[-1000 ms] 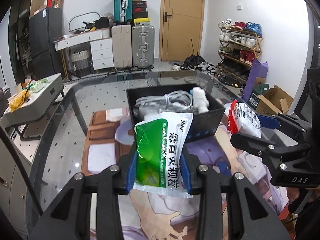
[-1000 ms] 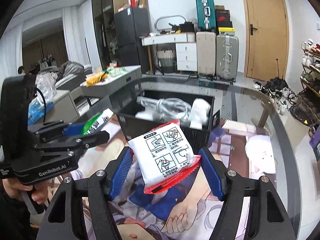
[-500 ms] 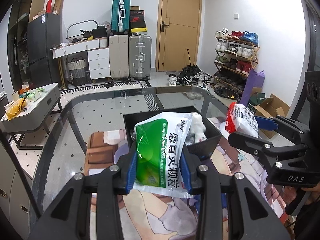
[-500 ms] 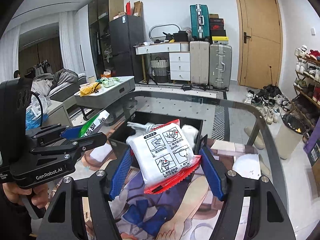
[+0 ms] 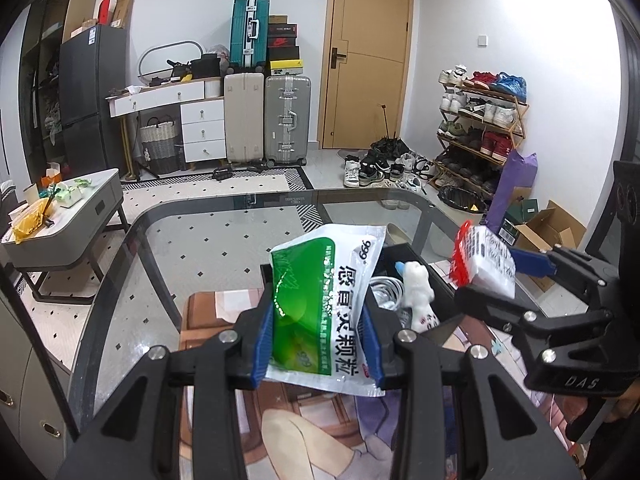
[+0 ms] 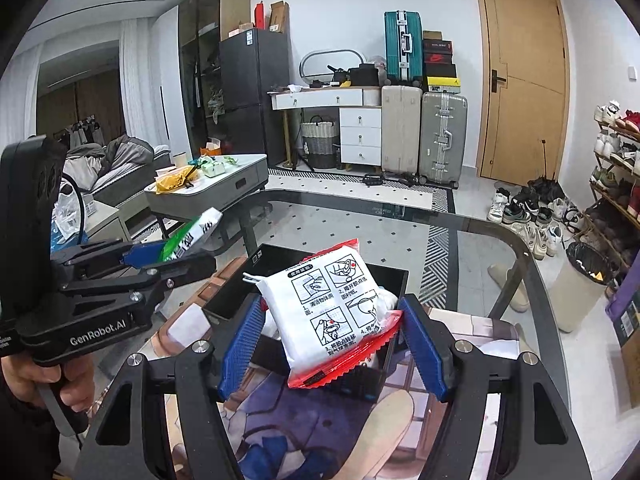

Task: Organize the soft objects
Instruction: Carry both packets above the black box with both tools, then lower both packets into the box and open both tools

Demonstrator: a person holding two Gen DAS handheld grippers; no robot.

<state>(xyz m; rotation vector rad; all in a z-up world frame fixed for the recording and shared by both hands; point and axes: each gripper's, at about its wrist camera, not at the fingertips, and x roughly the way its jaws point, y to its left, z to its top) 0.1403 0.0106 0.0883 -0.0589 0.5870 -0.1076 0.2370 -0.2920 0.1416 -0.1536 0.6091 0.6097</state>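
The left gripper (image 5: 318,344) is pinching a green-and-white sachet (image 5: 326,304) upright between its blue fingers (image 5: 262,342), which are pressing against both side edges of the packet. The right gripper (image 6: 332,344) is holding a white packet with a red edge (image 6: 334,314), tilted, with its fingers (image 6: 422,346) spread wider than the packet; whether both pads are touching it is not clear from this view. The left wrist view is showing that same packet (image 5: 484,260) from the side, clamped at the tips of the right tool, while the right wrist view is showing the sachet (image 6: 192,234) sticking out of the left tool. Both items are hanging in the air above the black bin (image 5: 440,280), which is sitting on a printed mat (image 5: 320,432) on the glass desk (image 5: 200,248). Only the left view is revealing the bin's contents: a coiled white cable (image 5: 386,290) and a small white plush toy (image 5: 418,298). In the right view the packet is hiding most of the bin's (image 6: 276,264) interior.
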